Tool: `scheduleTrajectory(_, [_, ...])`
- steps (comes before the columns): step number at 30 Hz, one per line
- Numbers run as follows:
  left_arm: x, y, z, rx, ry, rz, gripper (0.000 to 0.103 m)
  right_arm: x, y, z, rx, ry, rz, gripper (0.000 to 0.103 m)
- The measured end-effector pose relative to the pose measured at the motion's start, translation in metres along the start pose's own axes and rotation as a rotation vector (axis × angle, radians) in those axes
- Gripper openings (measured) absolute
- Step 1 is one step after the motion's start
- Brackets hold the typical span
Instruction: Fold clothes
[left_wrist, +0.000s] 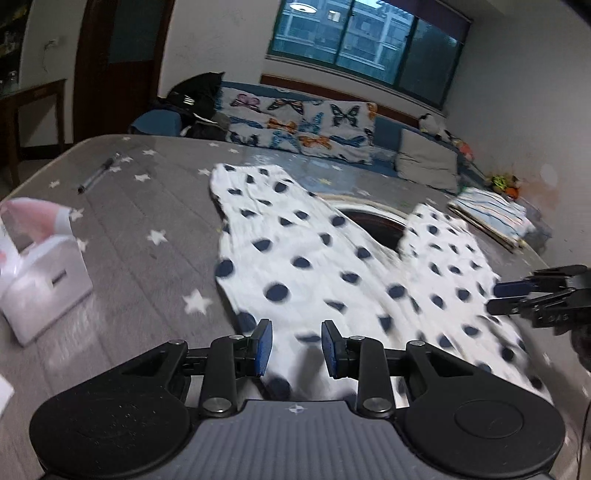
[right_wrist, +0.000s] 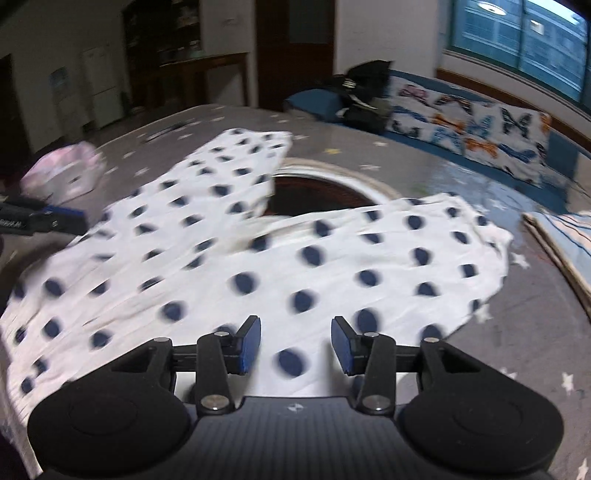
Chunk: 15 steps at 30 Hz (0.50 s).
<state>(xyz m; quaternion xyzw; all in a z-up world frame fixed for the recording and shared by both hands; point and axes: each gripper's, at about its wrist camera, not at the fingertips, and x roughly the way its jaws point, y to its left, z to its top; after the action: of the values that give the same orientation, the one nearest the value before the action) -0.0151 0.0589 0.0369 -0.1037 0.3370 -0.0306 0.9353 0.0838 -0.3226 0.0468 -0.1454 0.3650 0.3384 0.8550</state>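
Note:
White trousers with navy dots (left_wrist: 314, 266) lie spread on the grey star-print cover (left_wrist: 147, 206), the two legs fanning apart toward the far side. My left gripper (left_wrist: 296, 347) hovers over the near waist end, jaws apart, cloth showing below the gap with no pad pressing it. My right gripper (right_wrist: 295, 343) stands open over the other side of the trousers (right_wrist: 295, 258), nothing pinched. Each gripper shows in the other's view: the right gripper (left_wrist: 498, 297) at the right edge, the left gripper (right_wrist: 81, 221) at the left edge.
A dark round opening with a pale rim (left_wrist: 373, 225) shows between the legs. A white box (left_wrist: 48, 284) sits left, a pen (left_wrist: 98, 175) behind it. A folded striped stack (left_wrist: 491, 218) lies right. Butterfly cushion (left_wrist: 299, 125) and grey pillow (left_wrist: 428, 166) line the back.

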Motion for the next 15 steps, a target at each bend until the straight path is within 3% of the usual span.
scheduleTrajectory(6, [-0.007, -0.012, -0.016, 0.042, 0.021, 0.051, 0.032, -0.007, 0.026, -0.017, -0.052, 0.024, 0.015, 0.043])
scheduleTrajectory(10, [-0.005, -0.007, -0.024, 0.014, 0.044, 0.091, 0.010, -0.015, 0.021, -0.032, -0.024, 0.035, 0.004, 0.043])
scheduleTrajectory(15, [-0.011, -0.006, -0.028, 0.032, 0.032, 0.151, 0.005, -0.028, 0.016, -0.043, -0.018, 0.041, -0.020, 0.043])
